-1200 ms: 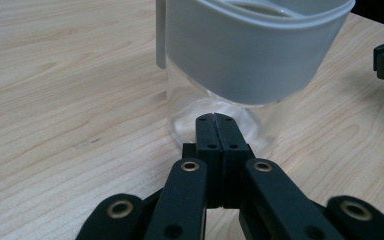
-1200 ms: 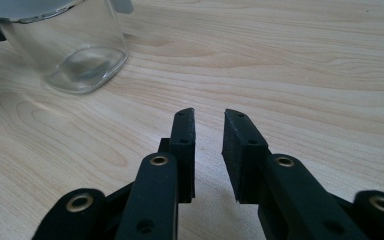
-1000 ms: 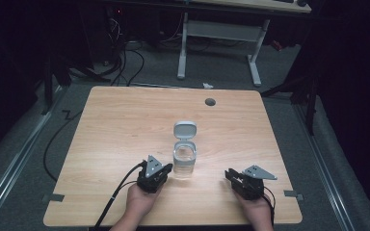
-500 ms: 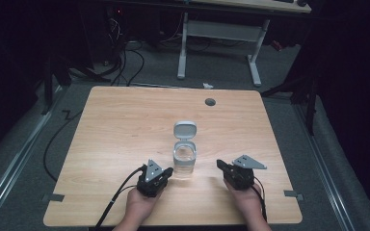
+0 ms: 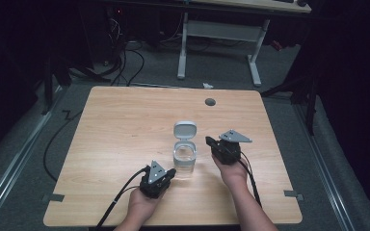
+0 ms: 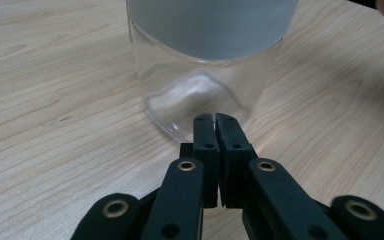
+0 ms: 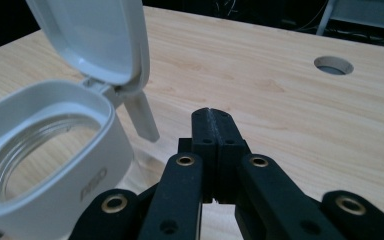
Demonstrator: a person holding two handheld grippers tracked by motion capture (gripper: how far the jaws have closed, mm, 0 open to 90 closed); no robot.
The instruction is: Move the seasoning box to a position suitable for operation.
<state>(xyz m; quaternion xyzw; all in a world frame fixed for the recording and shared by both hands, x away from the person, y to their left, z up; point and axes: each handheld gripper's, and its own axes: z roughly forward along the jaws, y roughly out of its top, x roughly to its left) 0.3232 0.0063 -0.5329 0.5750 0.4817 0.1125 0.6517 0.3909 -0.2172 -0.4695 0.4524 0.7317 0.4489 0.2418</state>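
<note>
A clear glass jar (image 5: 185,161) with a white collar stands at the table's middle front, its flip lid (image 5: 184,130) hinged up and open. In the left gripper view the jar's glass base (image 6: 200,95) is just beyond my left gripper (image 6: 215,117), which is shut on nothing. From above, that left gripper (image 5: 169,172) sits at the jar's near-left side. My right gripper (image 5: 209,141) is raised to the jar's right, shut and empty. In the right gripper view its tips (image 7: 212,114) are level with the jar's open white rim (image 7: 45,145) and near the raised lid (image 7: 97,37).
The wooden table (image 5: 125,125) has a round cable hole (image 5: 210,102) at the back right. Cables (image 5: 120,197) trail from both grippers toward the front edge. A white desk frame (image 5: 217,38) stands on the floor beyond the table.
My right gripper has lifted off the table's front right and moved forward and left, up beside the jar's top. The left gripper and the jar have stayed put.
</note>
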